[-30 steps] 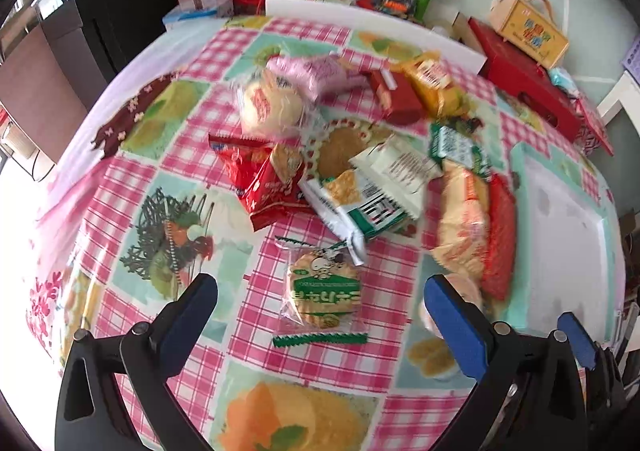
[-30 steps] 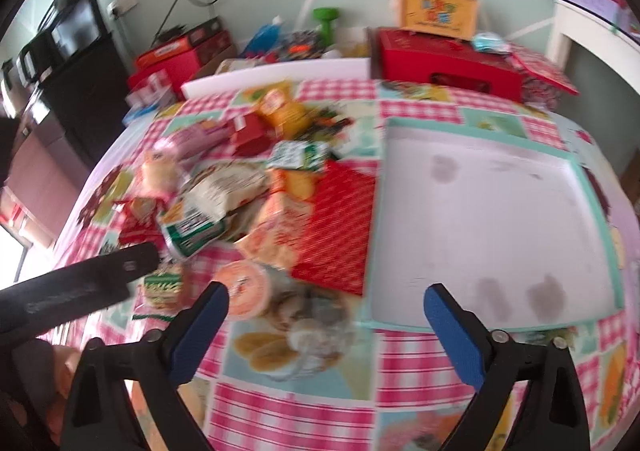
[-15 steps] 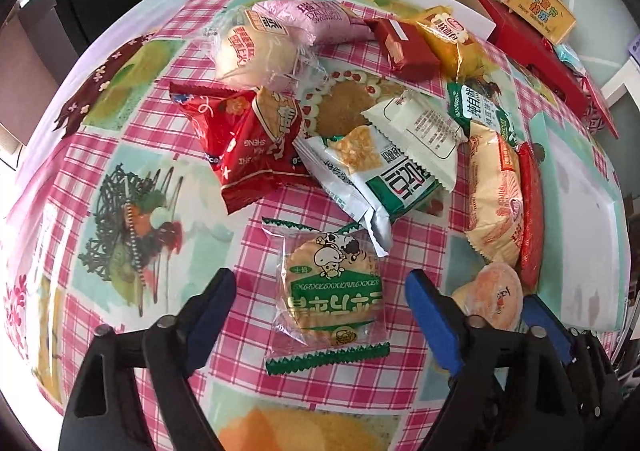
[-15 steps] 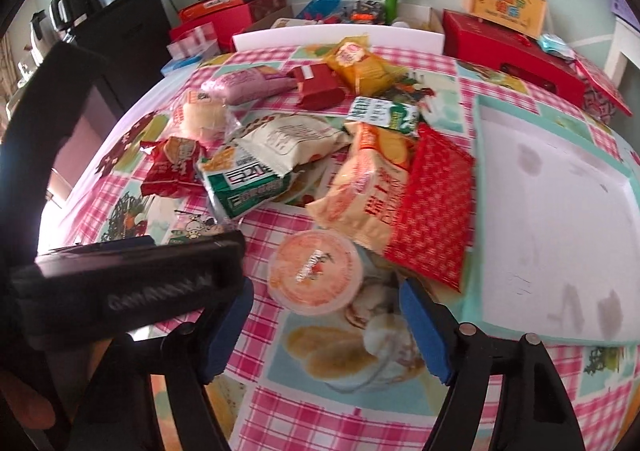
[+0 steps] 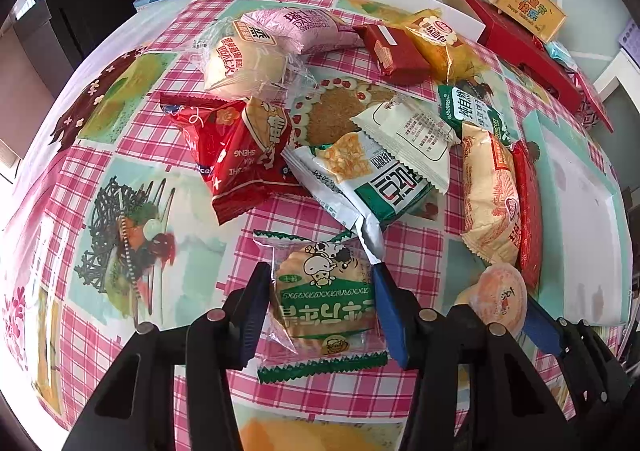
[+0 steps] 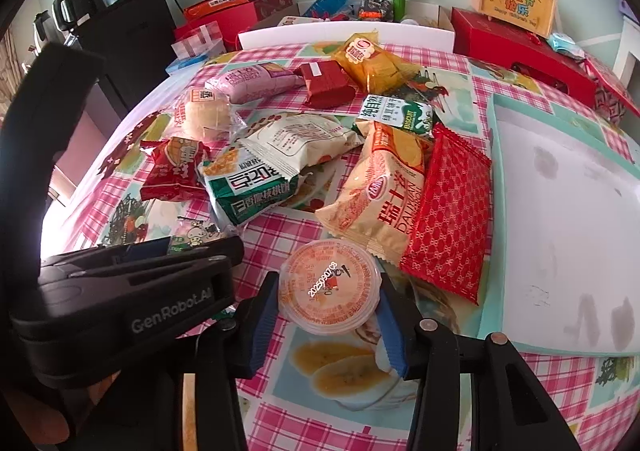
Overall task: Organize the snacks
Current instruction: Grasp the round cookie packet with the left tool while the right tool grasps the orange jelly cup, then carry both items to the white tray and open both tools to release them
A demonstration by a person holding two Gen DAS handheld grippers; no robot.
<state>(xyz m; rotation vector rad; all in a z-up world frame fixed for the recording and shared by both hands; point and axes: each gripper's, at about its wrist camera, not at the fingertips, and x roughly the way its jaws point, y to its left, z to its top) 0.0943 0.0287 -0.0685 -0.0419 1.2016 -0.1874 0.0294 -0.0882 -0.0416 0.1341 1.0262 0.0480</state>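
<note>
Both tongs are closing at this moment, each one around its own snack, so the coming move depends on how each snack sits between the blades.

The left tongs (image 5: 320, 303) point steeply down at the green cookie packet (image 5: 324, 299), which lies flat on the desk (image 5: 132, 139) at the near edge of the snack pile. The packet's long axis runs from near to far, in line with the tongs, with its zigzag seals at the near and far ends. The two blue blades stand at its left and right sides, so they close across the short width, over the round cookie. The clear wrapper already looks touched on both sides, but I cannot tell if the grip is firm yet.

The right tongs (image 6: 326, 307) stand just to the right of the left ones. Between their blades is the orange jelly cup (image 6: 330, 287), upright with its sealed lid facing up. It is round, so it has no long axis; the blades meet it at its left and right rim and seem to touch it.

The white tray (image 6: 496, 179) lies on the right side of the desk, empty. In my judgement it is the goal for the snacks. It is much nearer to the right hand, and the cup has a short way to it; the cookie packet must cross over more of the desk.
</note>
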